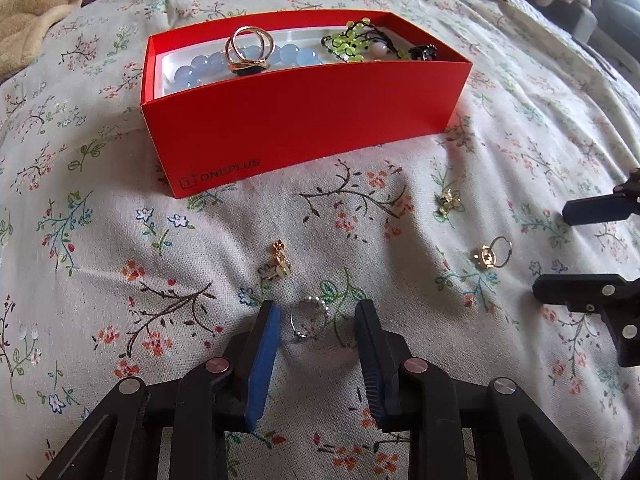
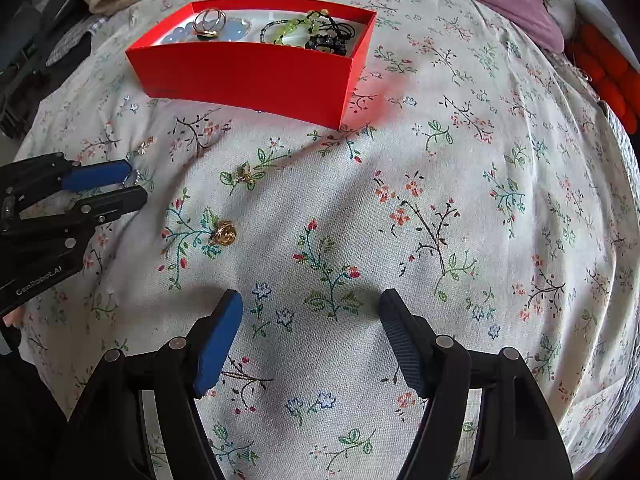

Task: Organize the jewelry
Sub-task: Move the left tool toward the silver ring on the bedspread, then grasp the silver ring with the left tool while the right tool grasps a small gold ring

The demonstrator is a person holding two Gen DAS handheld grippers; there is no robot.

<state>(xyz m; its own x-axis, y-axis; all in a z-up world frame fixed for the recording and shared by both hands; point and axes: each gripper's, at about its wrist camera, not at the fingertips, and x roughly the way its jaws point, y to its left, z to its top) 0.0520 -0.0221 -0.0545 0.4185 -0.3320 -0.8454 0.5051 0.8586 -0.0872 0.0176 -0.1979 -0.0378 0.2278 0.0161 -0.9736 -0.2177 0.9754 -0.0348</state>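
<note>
- Slippage is the main risk: the pearl ring [image 1: 307,320] is thin and lies flat on soft floral bedding [image 1: 120,240], so pads that close too high may pinch cloth or flick it away.
- Left gripper [image 1: 318,322] brackets this ring, well in front of the red box [image 1: 304,120], jaws narrowed but no pad visibly touching — nothing held.
- Right gripper [image 2: 311,312] hovers with jaws wide and empty, in front of the box's right end.
- Ring's beaded arc faces the box, its band lying flat; the hoop has no clear long axis.
- Box's long axis runs left to right — beads and rings already inside.
- Gold ring [image 1: 491,255], flower earring [image 1: 448,200] and charm earring [image 1: 280,264] lie loose in front of the box and could be nudged.
</note>
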